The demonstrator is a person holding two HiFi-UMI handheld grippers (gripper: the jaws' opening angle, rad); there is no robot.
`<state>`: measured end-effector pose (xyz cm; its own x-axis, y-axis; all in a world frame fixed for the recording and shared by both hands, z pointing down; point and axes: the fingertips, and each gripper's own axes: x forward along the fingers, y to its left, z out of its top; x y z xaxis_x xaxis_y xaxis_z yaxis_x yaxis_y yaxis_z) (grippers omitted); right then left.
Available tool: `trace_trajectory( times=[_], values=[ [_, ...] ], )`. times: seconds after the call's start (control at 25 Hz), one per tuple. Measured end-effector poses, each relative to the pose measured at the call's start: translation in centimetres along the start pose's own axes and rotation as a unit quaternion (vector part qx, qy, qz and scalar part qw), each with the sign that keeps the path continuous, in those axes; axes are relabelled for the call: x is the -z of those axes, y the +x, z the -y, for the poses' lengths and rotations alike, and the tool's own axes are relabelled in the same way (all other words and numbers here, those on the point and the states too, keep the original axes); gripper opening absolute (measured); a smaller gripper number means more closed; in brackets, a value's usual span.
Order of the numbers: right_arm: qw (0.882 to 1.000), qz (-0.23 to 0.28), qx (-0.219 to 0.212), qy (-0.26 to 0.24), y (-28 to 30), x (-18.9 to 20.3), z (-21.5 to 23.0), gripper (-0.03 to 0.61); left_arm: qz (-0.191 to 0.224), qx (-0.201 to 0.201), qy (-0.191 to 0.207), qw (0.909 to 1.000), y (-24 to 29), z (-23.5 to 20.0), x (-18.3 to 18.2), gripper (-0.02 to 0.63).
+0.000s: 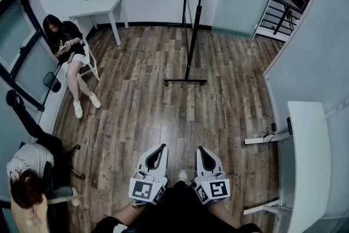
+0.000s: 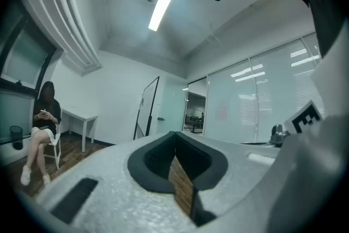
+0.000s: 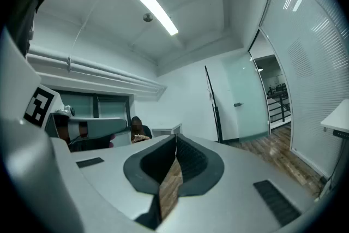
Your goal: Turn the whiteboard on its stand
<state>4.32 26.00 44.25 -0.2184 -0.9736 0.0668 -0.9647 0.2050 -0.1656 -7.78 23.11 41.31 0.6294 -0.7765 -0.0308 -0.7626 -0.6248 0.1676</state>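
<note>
Overhead, the head view shows both grippers held level and side by side low in frame, left gripper and right gripper, above a wooden floor. The whiteboard stands well ahead of them, nearly edge-on as a thin dark line, its stand's foot flat on the floor. Neither gripper touches it.

Only the head view gives the room's layout:
- two people: one seated person on a chair at left, another person at lower left
- two white desks: one desk by the far wall, one long desk at right
- one staircase beyond the doorway

The left gripper view adds what the overhead angle hides. The whiteboard shows a slanted white face in a black frame. One ceiling light and the seated person are in frame too. The left gripper has its jaws closed, tips meeting, nothing between them.

The right gripper view shows the whiteboard only as a narrow dark edge, with a glass door just beside it. The right gripper also has closed, empty jaws.
</note>
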Motion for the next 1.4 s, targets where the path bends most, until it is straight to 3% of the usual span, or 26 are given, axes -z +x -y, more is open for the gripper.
trace_trajectory(
  times=[0.8, 1.4],
  values=[
    [1.000, 0.010, -0.004, 0.010, 0.8, -0.5, 2.0, 0.013, -0.008, -0.006, -0.008, 0.9999, 2.3, 0.7, 1.1, 0.017],
    [0.999, 0.006, -0.036, -0.003, 1.7, -0.5, 7.7, 0.014, -0.008, -0.039, -0.006, 0.9992, 6.7, 3.8, 2.7, 0.017]
  ],
)
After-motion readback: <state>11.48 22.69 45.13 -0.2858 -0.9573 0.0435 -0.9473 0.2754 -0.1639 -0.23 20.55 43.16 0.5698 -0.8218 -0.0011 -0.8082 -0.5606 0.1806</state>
